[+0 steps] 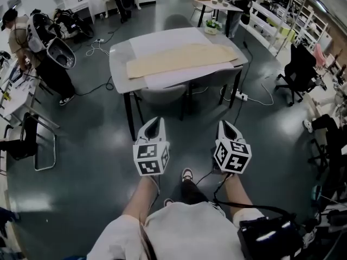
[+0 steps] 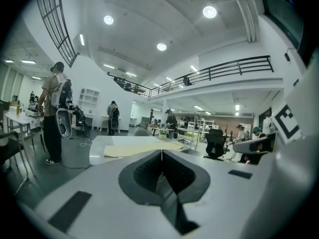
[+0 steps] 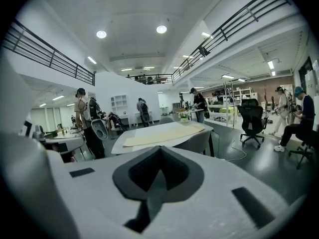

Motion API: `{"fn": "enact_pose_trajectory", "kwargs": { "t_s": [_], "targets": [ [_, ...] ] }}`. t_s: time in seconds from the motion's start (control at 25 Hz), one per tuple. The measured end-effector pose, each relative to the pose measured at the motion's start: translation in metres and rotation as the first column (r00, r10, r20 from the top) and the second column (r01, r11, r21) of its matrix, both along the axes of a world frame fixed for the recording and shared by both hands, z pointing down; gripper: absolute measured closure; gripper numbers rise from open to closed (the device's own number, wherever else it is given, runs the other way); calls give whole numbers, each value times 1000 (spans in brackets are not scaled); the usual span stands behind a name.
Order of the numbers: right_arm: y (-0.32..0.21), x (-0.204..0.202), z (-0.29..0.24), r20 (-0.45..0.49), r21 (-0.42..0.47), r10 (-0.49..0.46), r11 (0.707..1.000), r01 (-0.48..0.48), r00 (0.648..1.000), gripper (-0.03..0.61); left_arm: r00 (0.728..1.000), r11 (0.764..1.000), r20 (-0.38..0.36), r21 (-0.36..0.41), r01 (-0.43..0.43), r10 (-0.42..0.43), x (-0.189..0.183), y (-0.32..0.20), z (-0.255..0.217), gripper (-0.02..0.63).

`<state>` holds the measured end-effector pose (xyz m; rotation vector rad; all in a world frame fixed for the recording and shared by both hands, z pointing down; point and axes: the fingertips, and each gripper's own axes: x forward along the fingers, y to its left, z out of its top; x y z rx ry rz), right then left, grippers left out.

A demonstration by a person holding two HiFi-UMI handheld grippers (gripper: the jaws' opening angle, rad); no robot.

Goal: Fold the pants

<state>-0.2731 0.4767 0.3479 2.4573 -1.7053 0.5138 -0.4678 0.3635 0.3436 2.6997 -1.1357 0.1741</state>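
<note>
At the far left a person (image 1: pixel 21 42) stands bent over a bench, and nearer the camera a black chair (image 1: pixel 24 140) sits against that same side. Between these and the table (image 1: pixel 116 64) lies a wide strip of dark floor (image 1: pixel 87 145), crossed only by a cable near the table's left corner.

The table stands well ahead of both grippers. The pants (image 1: pixel 179 58) lie flat on it, stretched lengthwise from close to its left edge almost to its right edge. A pale margin of table top shows along the near long edge and a broader one along the far edge. A grey chair (image 1: pixel 160 93) is tucked under the near edge, between the table legs.

The left gripper (image 1: pixel 155 121) is held low over bare floor, well short of the table. Its jaws are clenched together with nothing between them, and its own view looks over the closed tips (image 2: pixel 161 152) to the pants (image 2: pixel 142 148) beyond.

The right gripper (image 1: pixel 225 124) is level with it and a little apart, also over open floor. Its jaws are pressed together and empty too, and the pants (image 3: pixel 164 133) show far past them on the table.

A white power strip (image 1: pixel 241 96) and its cord lie on the floor to the right of the table. Further right a black office chair (image 1: pixel 298 72) stands, with open floor between it and the table's right edge
</note>
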Motion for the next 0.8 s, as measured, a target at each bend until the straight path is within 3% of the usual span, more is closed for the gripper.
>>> {"fn": "enact_pose_trajectory", "kwargs": {
  "t_s": [0.32,0.8],
  "targets": [
    [-65,80,-2,16,14,26,1000,-27,1000,586,1000,1000,11,11,-23,23,80,-67,-3,604],
    [-167,204,-7,56,34,-11,999,9,998,586,1000,1000,24,23,-8,7,204,-161,-18,604]
  ]
}}
